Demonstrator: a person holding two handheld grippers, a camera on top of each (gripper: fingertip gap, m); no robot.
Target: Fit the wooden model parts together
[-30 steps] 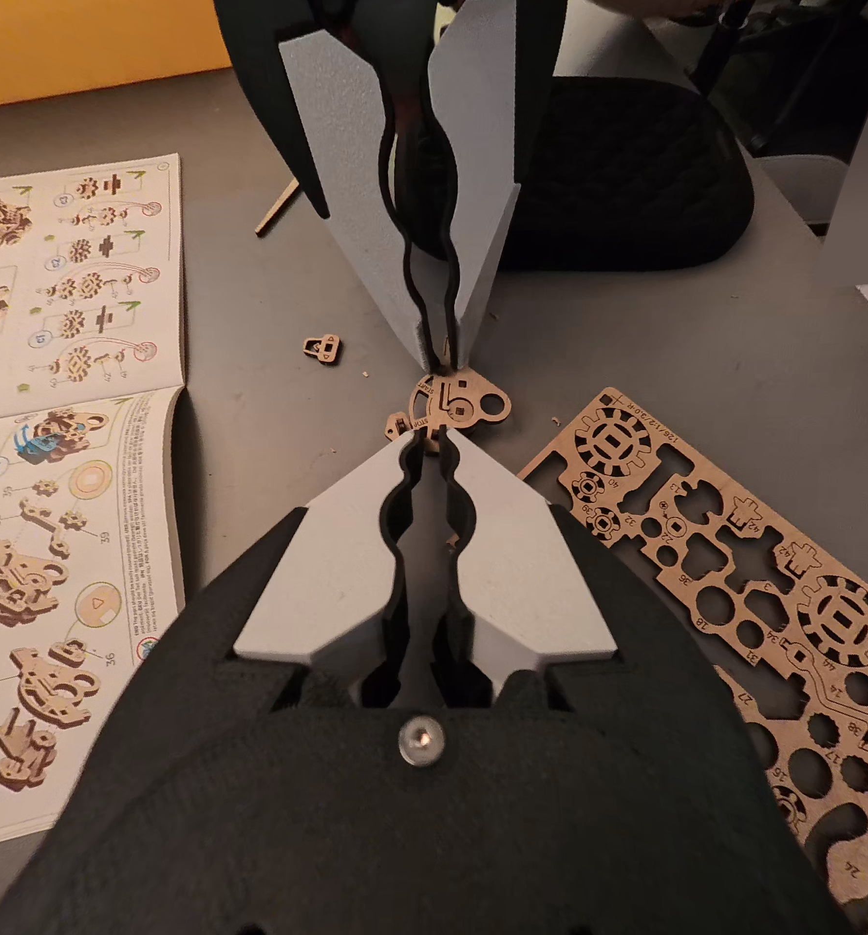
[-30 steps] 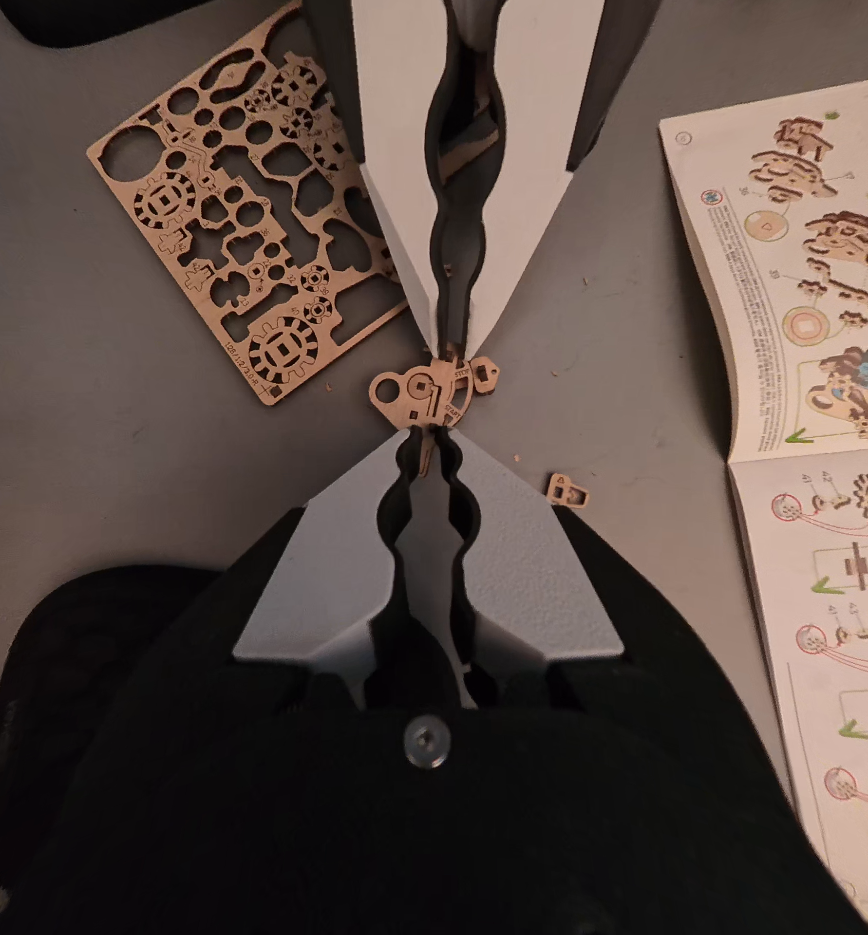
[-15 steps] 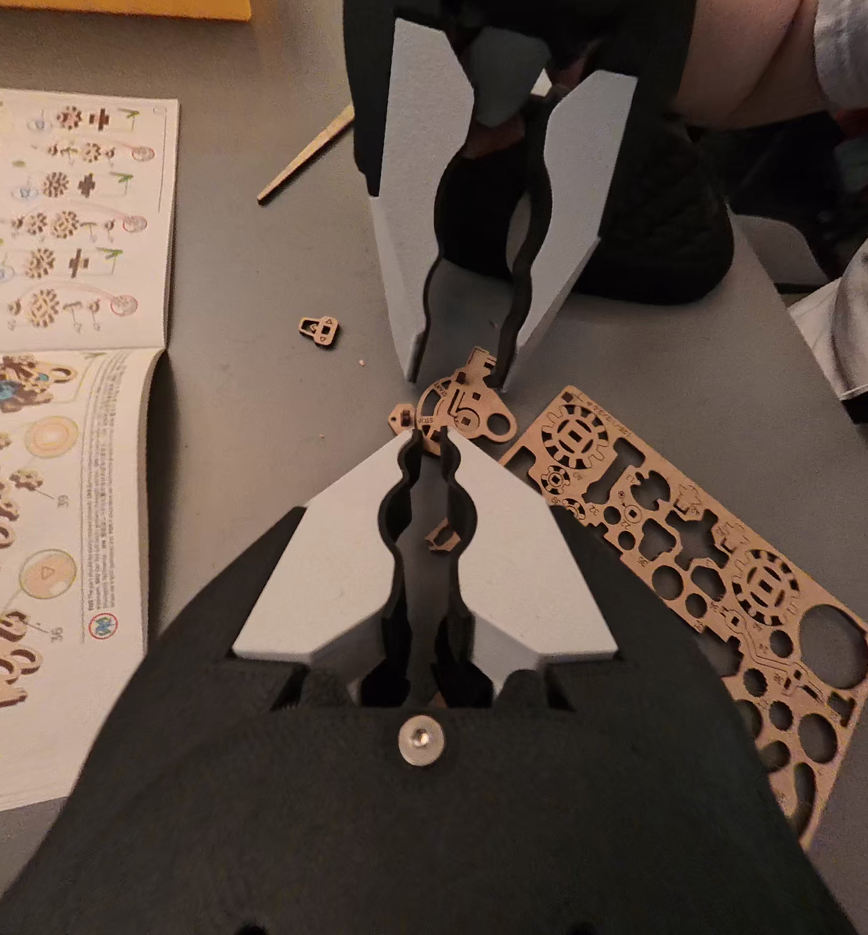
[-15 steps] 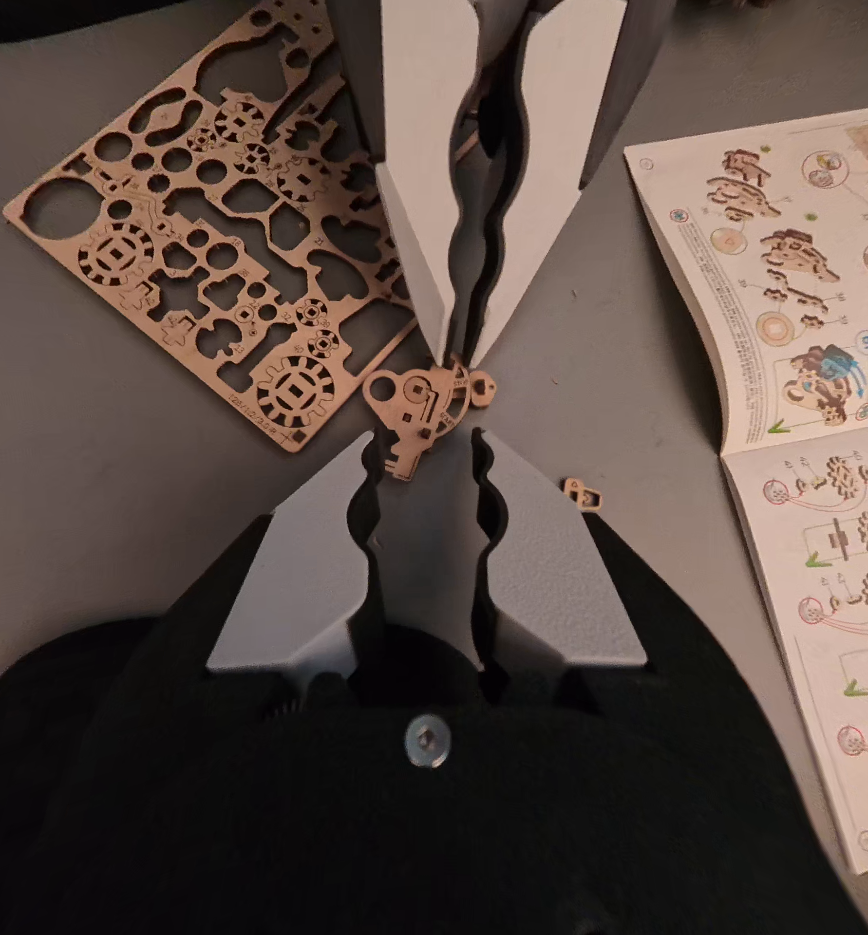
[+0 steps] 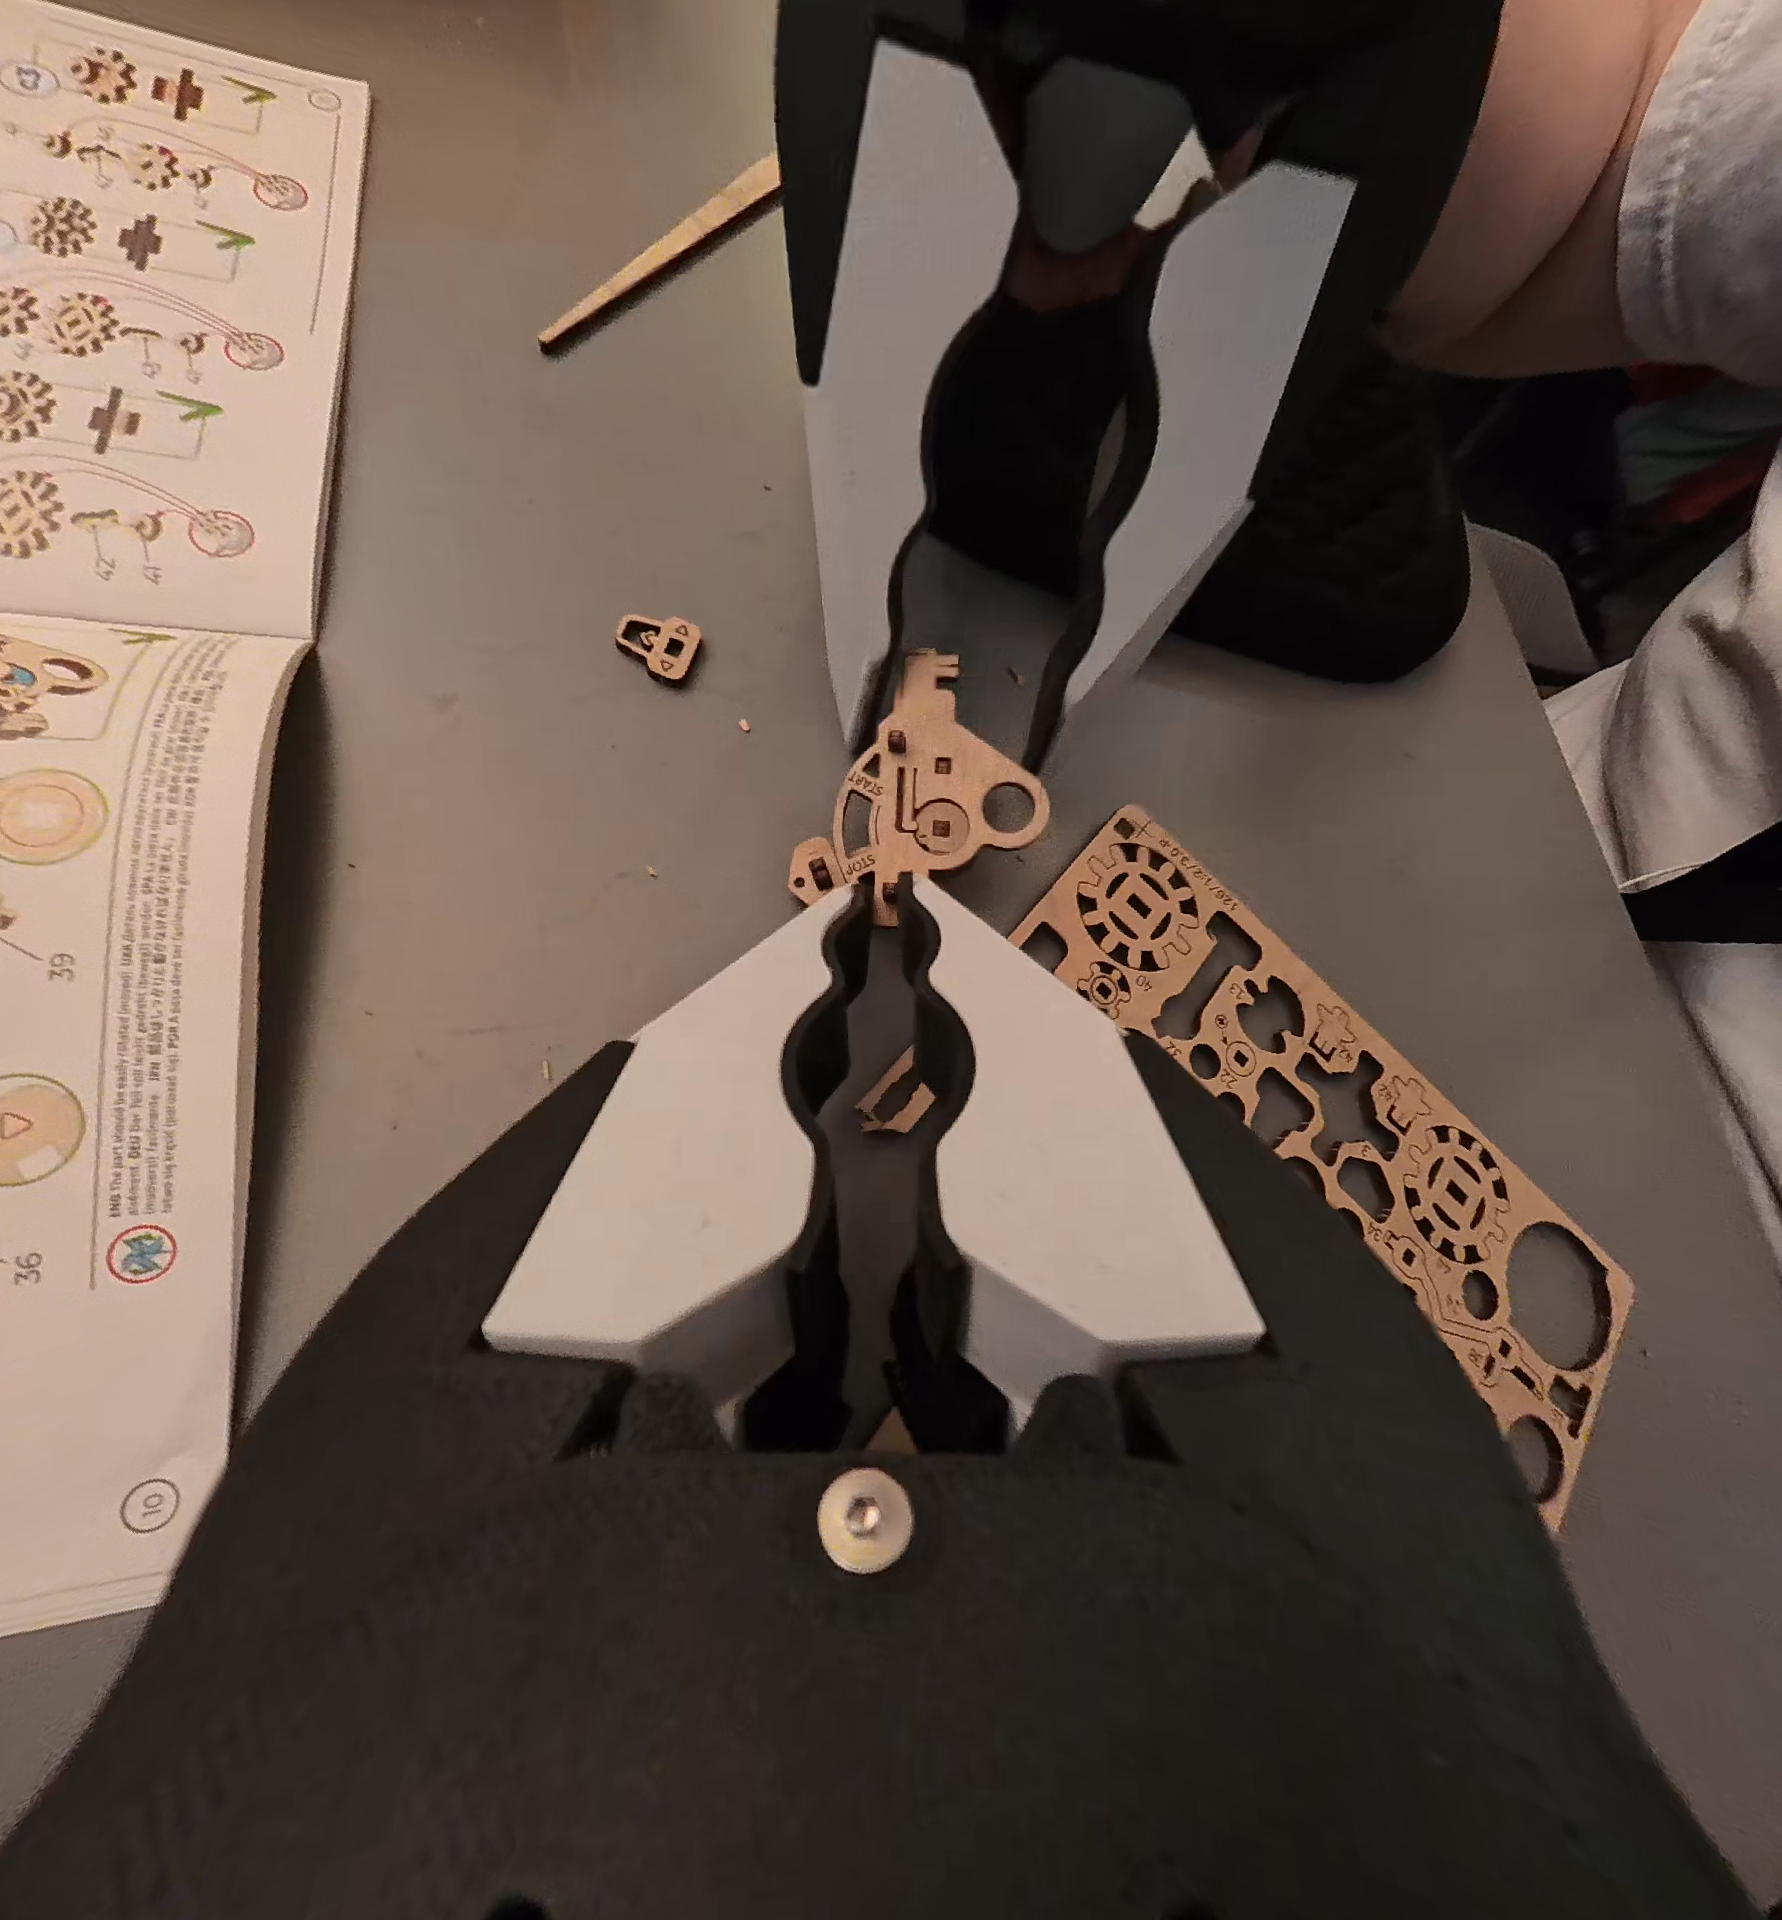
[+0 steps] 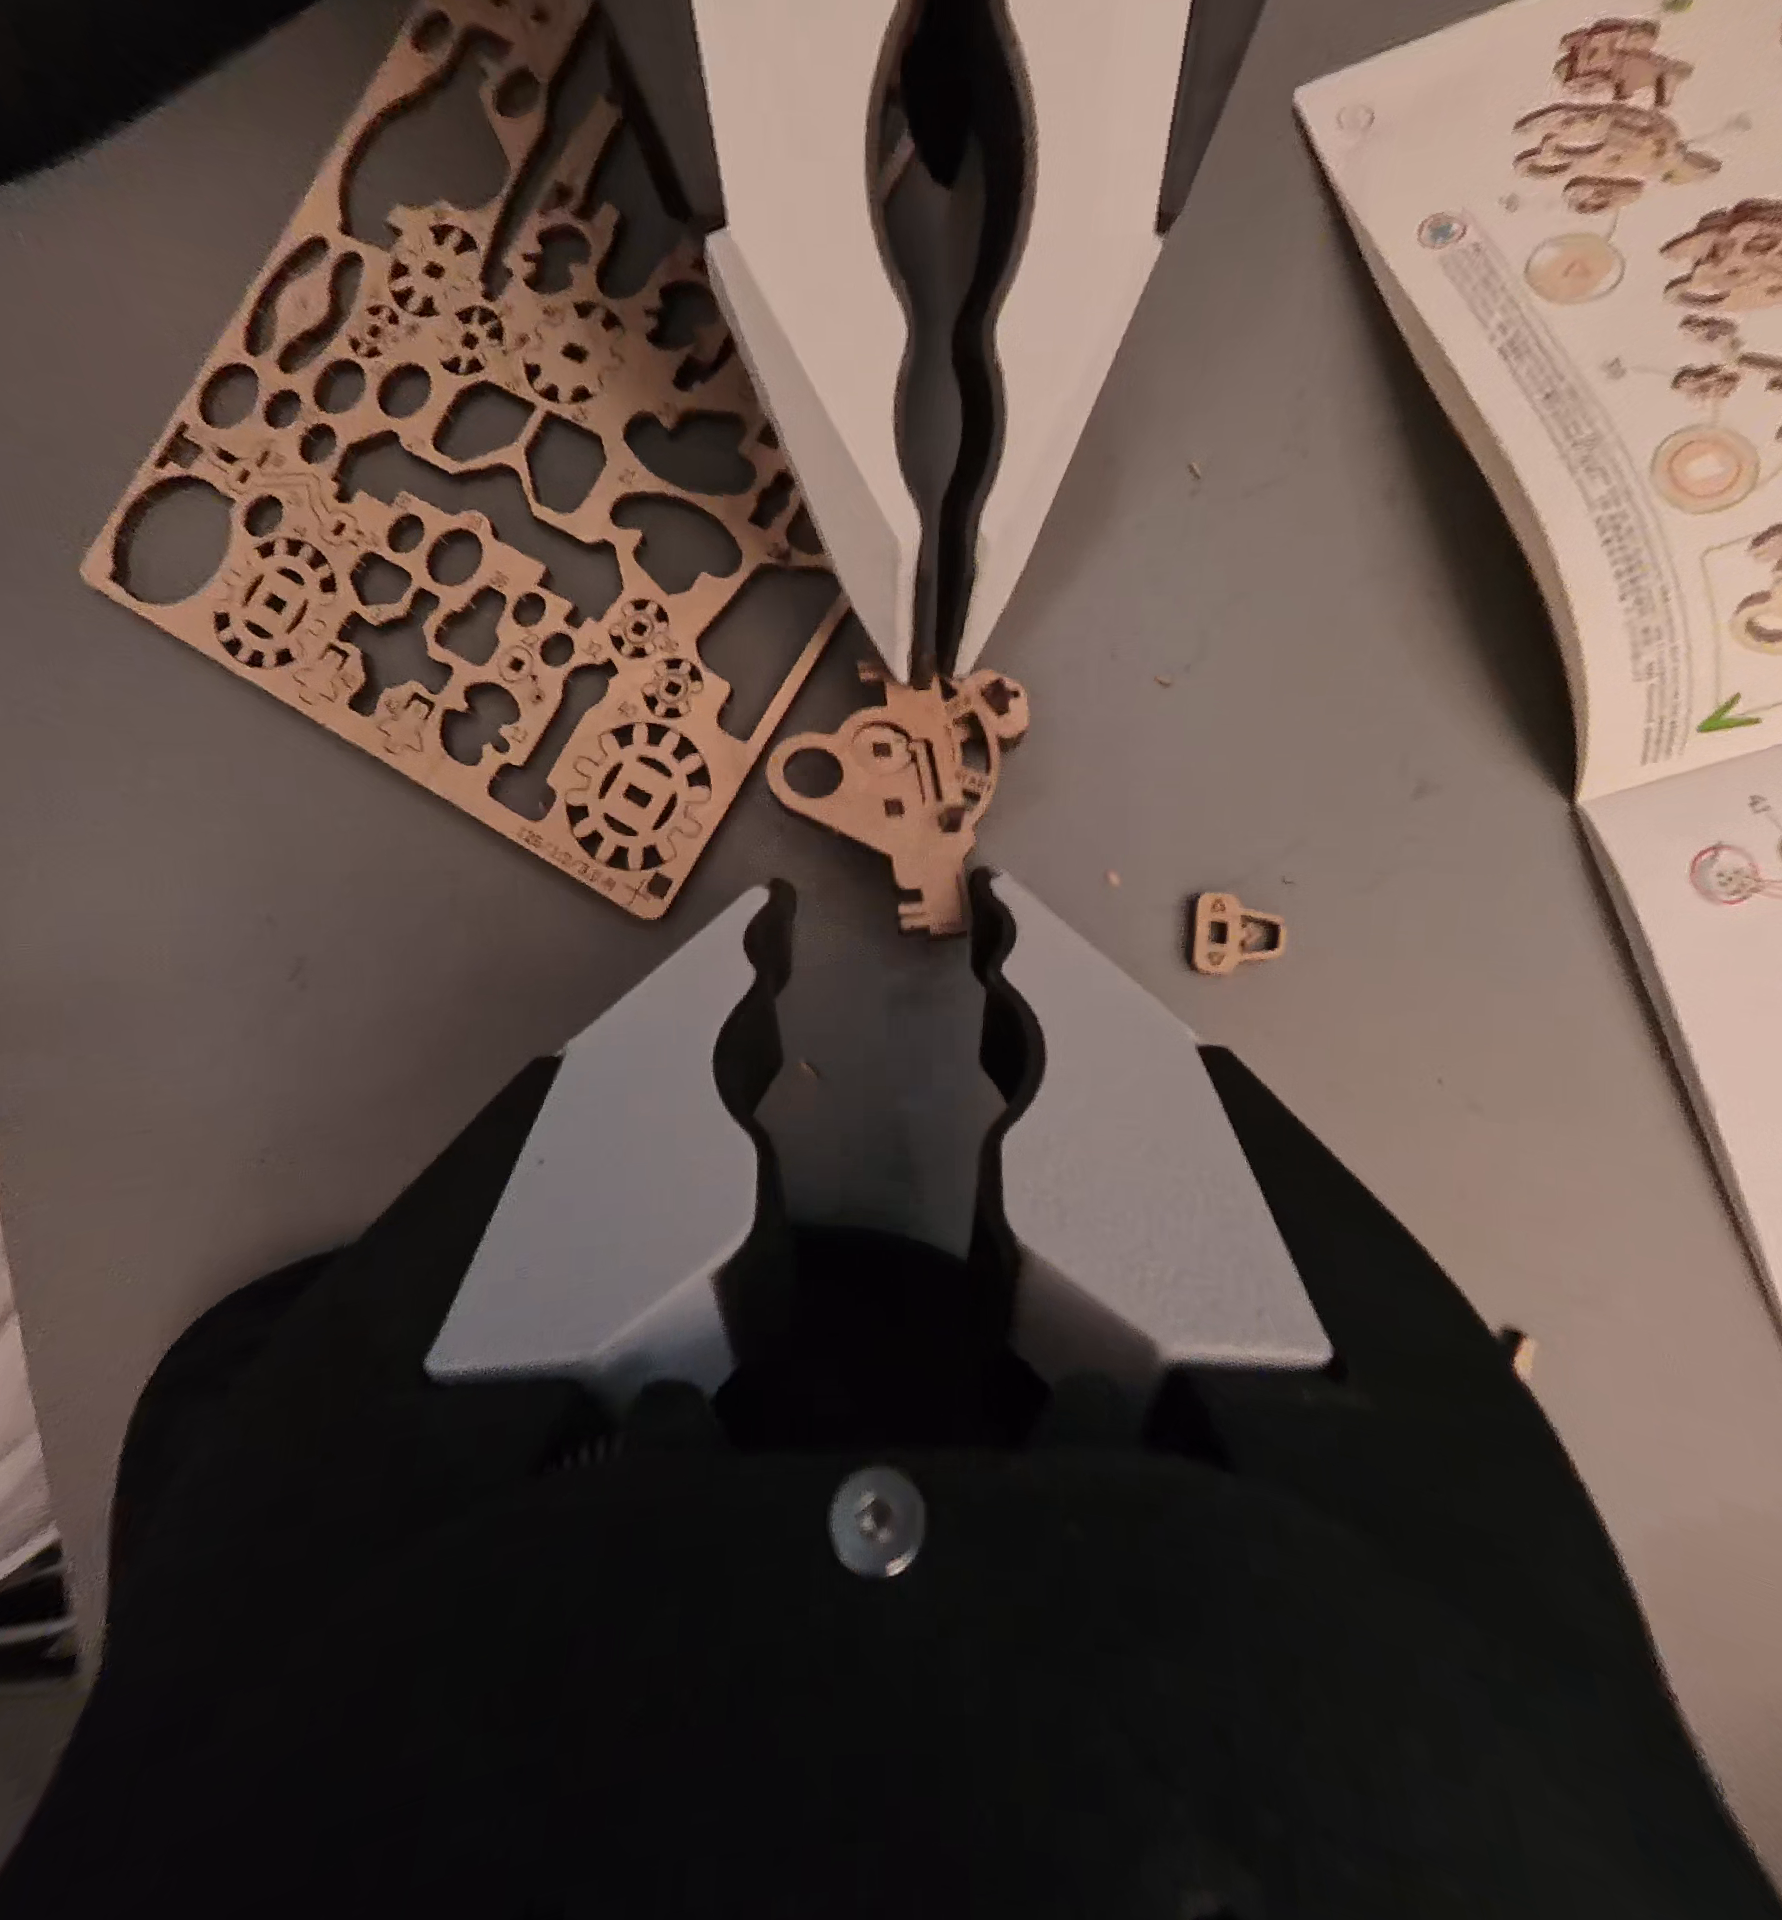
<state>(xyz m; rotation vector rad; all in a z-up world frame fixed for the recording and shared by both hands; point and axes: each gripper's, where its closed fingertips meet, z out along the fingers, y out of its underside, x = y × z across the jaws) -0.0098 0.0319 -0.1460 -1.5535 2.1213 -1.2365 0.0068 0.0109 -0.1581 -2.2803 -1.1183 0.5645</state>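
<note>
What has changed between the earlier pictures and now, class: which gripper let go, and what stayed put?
The right gripper opened, released the wooden model piece and drew back slightly. The left gripper stays shut on the piece's lower edge. The parts sheet, the small loose part and the instruction booklet stayed on the table.

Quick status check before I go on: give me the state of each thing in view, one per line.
Left tool: shut on the wooden assembly's lower edge.
Right tool: open, fingers either side of the assembly's notched stem.
Wooden assembly: held at one end only.
Small loose part: lying flat on the table, untouched.
Part sheet: flat, mostly punched out.
Instruction booklet: lying open.
Wooden stick: lying loose.
</note>
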